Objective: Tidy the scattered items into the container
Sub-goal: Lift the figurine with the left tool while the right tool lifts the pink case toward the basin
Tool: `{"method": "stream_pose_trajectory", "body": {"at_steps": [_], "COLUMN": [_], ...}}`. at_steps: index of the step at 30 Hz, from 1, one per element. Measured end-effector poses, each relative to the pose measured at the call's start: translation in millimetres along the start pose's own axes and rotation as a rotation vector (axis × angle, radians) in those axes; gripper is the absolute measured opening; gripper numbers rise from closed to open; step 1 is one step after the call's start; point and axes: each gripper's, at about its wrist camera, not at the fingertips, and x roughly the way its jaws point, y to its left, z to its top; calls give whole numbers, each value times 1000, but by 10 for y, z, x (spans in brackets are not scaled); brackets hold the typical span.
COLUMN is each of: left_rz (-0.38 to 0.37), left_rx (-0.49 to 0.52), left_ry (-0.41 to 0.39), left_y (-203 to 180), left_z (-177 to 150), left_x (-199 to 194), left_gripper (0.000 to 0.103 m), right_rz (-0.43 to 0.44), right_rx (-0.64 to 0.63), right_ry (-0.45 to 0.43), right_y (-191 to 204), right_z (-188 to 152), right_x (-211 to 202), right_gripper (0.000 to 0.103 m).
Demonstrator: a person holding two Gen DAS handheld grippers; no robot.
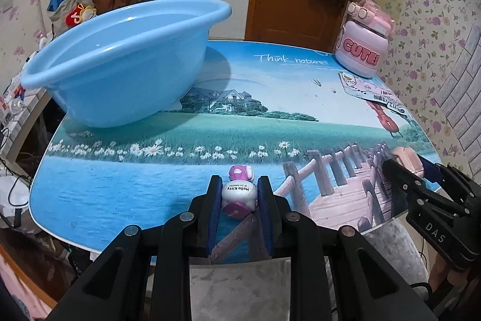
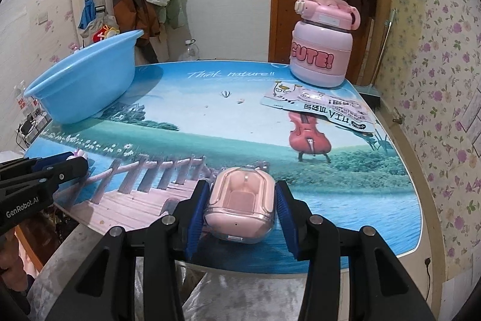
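Note:
A small pink-and-white Hello Kitty figure sits between the blue pads of my left gripper, which is shut on it near the table's front edge. A pale pink earbud case in a clear shell is clamped sideways in my right gripper, also near the front edge. The light blue plastic basin stands at the table's far left; its inside is hidden from here. Each gripper shows in the other's view: the right gripper at the right, the left gripper at the left.
A pink "CUTE!" bottle stands at the far right corner, with a flat printed card pack lying in front of it. The table has a landscape print. A wooden door and hanging coats are behind; floral wallpaper runs along the right.

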Motion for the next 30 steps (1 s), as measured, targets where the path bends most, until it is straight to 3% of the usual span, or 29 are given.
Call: {"method": "stream_pose_trajectory", "body": {"at_steps": [19,30], "left_rz": [41,51], "left_rx": [36,39], "left_ry": [-41,-39], "left_y": [-86,-127], "left_z": [-71,-65], "left_x": [15,18], "left_gripper": [23,30], "right_rz": [7,7], "right_rx": [9,3], "right_ry": [12,5], "right_y": [-13,-16], "right_z": [-37,-23], "right_x": [40,10], "right_gripper": [46,46]}}
